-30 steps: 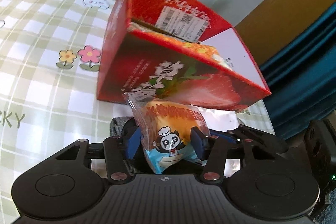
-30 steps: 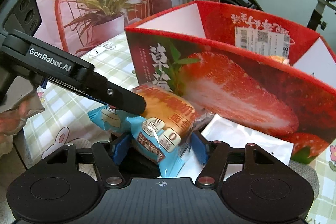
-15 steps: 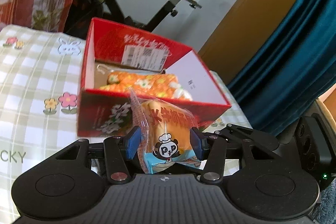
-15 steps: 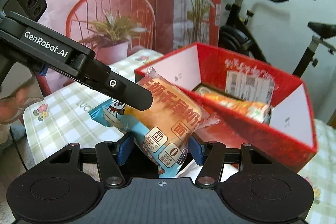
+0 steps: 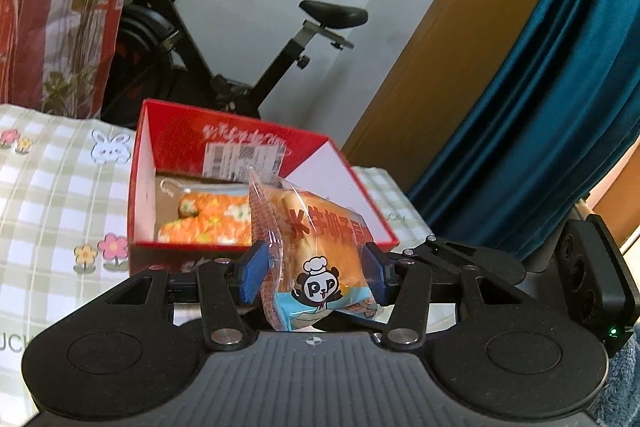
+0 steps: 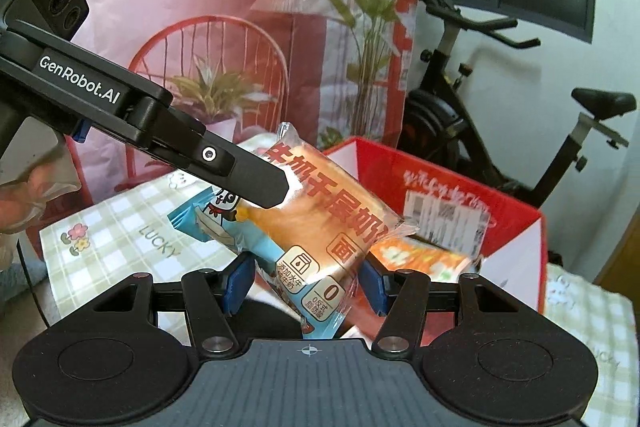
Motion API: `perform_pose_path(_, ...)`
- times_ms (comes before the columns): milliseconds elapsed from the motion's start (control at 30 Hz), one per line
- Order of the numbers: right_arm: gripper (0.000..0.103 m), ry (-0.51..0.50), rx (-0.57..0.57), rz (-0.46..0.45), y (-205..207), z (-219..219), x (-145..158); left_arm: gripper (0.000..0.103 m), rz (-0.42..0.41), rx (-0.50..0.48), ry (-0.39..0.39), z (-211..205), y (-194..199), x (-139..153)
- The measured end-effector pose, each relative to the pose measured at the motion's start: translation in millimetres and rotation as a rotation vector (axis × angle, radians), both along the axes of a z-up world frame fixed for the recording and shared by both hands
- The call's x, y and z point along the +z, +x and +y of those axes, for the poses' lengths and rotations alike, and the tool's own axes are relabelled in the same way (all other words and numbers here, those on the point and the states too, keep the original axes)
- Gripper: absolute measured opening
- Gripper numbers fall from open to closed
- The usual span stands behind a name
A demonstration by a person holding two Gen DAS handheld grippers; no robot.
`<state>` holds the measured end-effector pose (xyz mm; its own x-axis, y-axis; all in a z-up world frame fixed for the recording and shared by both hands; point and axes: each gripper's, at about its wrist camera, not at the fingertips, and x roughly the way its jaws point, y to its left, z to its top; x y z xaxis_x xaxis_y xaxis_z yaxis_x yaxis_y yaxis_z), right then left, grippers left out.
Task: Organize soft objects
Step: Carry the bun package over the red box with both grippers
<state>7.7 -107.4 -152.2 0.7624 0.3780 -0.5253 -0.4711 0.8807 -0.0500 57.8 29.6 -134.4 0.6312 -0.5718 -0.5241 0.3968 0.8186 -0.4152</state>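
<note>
Exercise bike [image 5: 224, 39] stands behind the table, teal curtain [image 5: 540, 99] at right. Checked tablecloth [image 5: 48, 195] covers the table; red box [image 5: 160, 131] sits open on it toward the far edge, an orange flowered soft item [image 5: 208, 223] lying inside. Both grippers clamp one bread packet [image 6: 320, 223], held in the air above the box's near wall. Left gripper [image 5: 314, 275] jaws narrowed, pressing the panda end of the packet between its blue pads [image 5: 252, 277]. Right gripper [image 6: 306, 285] jaws narrowed on the packet's other end; the left one's black finger [image 6: 256, 179] lies against its top.
</note>
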Motion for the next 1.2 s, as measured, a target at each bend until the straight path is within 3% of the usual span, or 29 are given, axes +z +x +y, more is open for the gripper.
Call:
perform_pose_path(267,0.053,-0.011,0.007,-0.019,23,-11,22,0.053,-0.016,0.008,-0.039,-2,23,12)
perform_pose_path(433,0.053,-0.026,0.011,-0.024,54,-19,32,0.053,-0.014,0.023,-0.084,-1,55,14)
perform_pose_path(633,0.053,-0.037,0.014,-0.014,103,-24,34,0.053,-0.017,0.038,-0.083,-3,98,12)
perform_pose_path(800,0.053,-0.037,0.031,0.028,149,-22,23,0.053,0.020,0.074,-0.079,2,133,0)
perform_pose_path(1200,0.053,-0.088,0.059,0.245,239,-13,-29,0.053,0.170,0.122,-0.014,8,193,-45)
